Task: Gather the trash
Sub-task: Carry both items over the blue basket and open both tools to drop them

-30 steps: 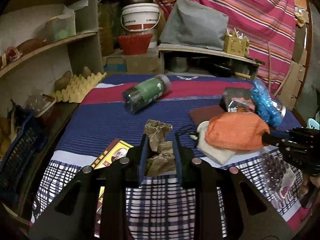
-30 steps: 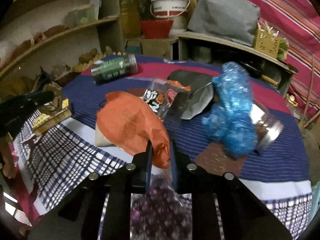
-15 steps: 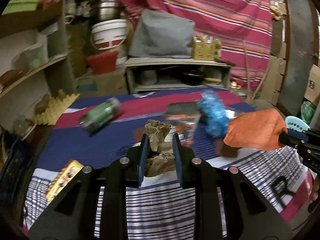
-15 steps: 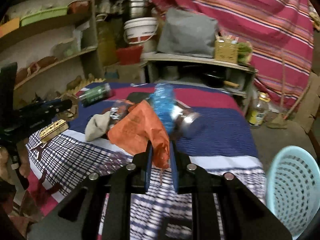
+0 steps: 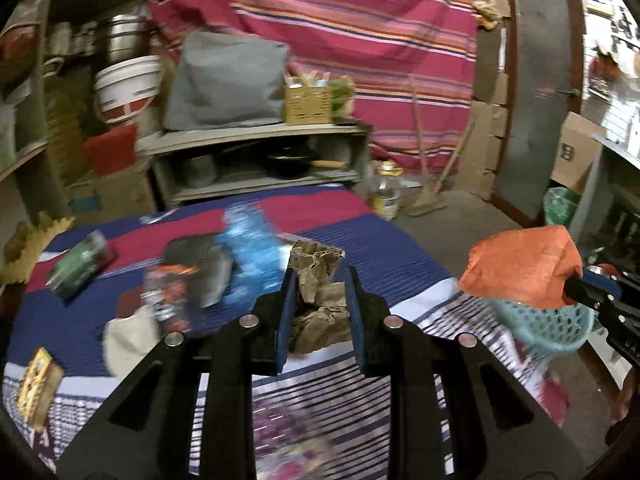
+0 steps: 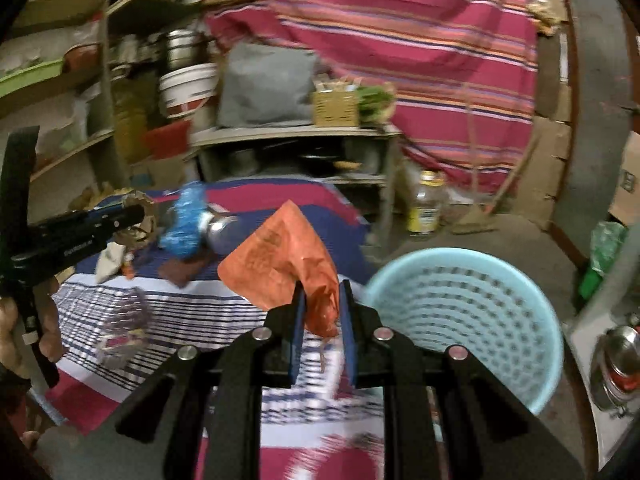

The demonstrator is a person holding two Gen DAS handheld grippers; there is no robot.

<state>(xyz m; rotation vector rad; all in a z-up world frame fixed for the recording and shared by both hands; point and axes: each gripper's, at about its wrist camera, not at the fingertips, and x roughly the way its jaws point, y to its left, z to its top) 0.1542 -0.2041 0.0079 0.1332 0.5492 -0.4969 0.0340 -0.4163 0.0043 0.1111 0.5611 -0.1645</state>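
Note:
My left gripper [image 5: 320, 280] is shut on a crumpled brown paper scrap [image 5: 318, 280], held above the striped table cloth [image 5: 376, 256]. My right gripper [image 6: 322, 292] is shut on an orange plastic bag [image 6: 280, 256], which hangs in the air left of a light blue basket [image 6: 472, 320] on the floor. In the left wrist view the orange bag [image 5: 524, 268] and the right gripper [image 5: 576, 292] show at the right, above the basket [image 5: 552, 324]. In the right wrist view the left gripper [image 6: 136, 212] shows at the far left with the brown scrap [image 6: 140, 224].
On the table lie a blue crinkled bag [image 5: 252, 248], a green jar [image 5: 80, 264], a dark snack packet [image 5: 188, 272], a white cloth [image 5: 128, 336] and a yellow box [image 5: 38, 384]. Behind stand a low shelf [image 5: 256, 160], a white bucket [image 5: 128, 88] and a bottle [image 6: 426, 204].
Both grippers have swung to the right and lifted with their loads off the table. The orange bag has left the table, and the blue basket has come into view.

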